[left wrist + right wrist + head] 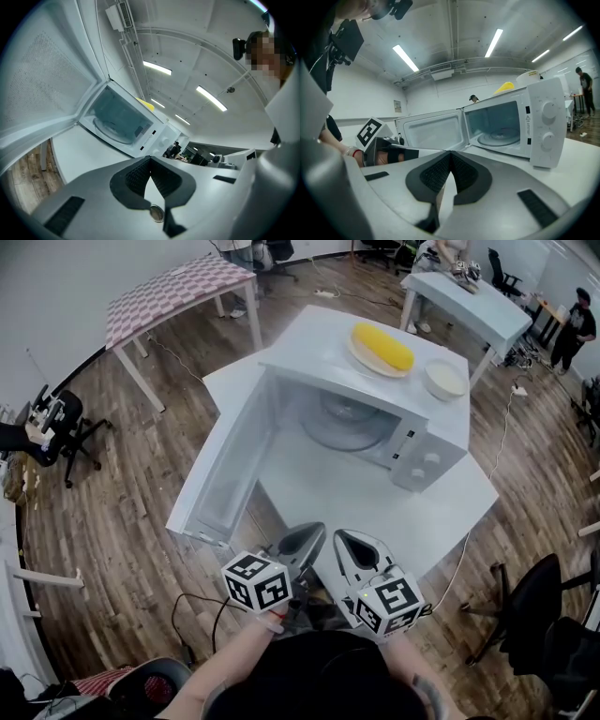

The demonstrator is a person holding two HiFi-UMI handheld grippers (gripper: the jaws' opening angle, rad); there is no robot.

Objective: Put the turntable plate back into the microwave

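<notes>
The white microwave (427,437) stands on the white table (375,512) with its door (225,470) swung wide open to the left. The glass turntable plate (345,420) lies flat inside the cavity; it also shows in the left gripper view (112,133) and the right gripper view (501,137). My left gripper (305,542) and right gripper (352,545) hover side by side over the table's near edge, well short of the microwave. Both are shut with nothing between the jaws, as seen at the left gripper (150,159) and the right gripper (451,153).
On top of the microwave sit a plate with a yellow item (382,345) and a white bowl (444,379). A checkered table (173,292) stands far left, another white table (469,301) at the back right with a person (572,329) nearby. Office chairs (539,615) flank the table.
</notes>
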